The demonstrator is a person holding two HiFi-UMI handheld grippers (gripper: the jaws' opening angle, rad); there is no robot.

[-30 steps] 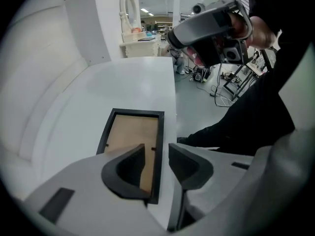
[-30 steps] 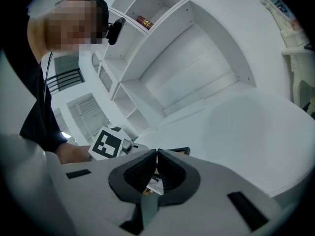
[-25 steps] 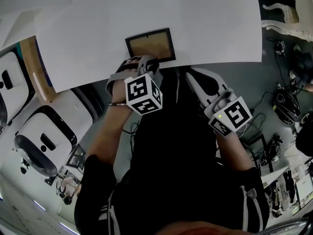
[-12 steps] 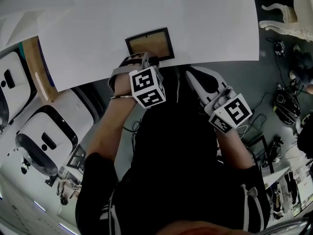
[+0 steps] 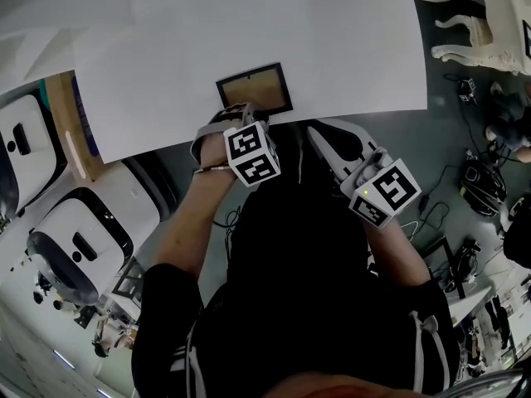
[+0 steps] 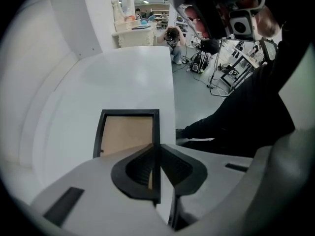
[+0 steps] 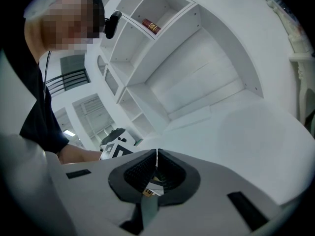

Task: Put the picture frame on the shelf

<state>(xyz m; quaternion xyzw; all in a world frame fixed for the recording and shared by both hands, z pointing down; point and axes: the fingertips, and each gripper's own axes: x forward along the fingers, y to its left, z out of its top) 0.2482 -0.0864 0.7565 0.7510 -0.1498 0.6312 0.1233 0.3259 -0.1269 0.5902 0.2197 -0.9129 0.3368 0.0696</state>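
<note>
Frame: the frame (image 5: 254, 89) (image 6: 129, 132) lies flat on the white counter (image 5: 348, 48) (image 6: 123, 77), close to its near edge. It sits right under the left hand-held gripper (image 5: 244, 109) (image 6: 157, 151). It has a dark border and a tan panel.
Left hand-held gripper: it points straight down at the near end of the frame. Its jaws have just been closing and are clamped on one dark side bar. In the left gripper view that bar runs up between the pads.
Left cube: the marker cube (image 5: 251, 153) (image 7: 118, 149) faces up toward the head camera, on the near side of the jaws.
Right hand-held gripper: the right hand-held gripper (image 5: 315, 131) (image 7: 156, 154) is to the right of the left one and apart from the frame. It is held just off the counter's near edge, over the person's dark clothes. Its jaws are together with nothing between them.
Counter: bare white beyond the frame, stretching away from both hand-held grippers.
Shelf: the white shelf (image 7: 147, 48) stands ahead of the right hand-held gripper, up and to its left, with open compartments. A small red thing (image 7: 151, 26) lies in an upper one.
Chair: a white chair (image 5: 477, 19) stands on the grey floor, far right of the right hand-held gripper.
</note>
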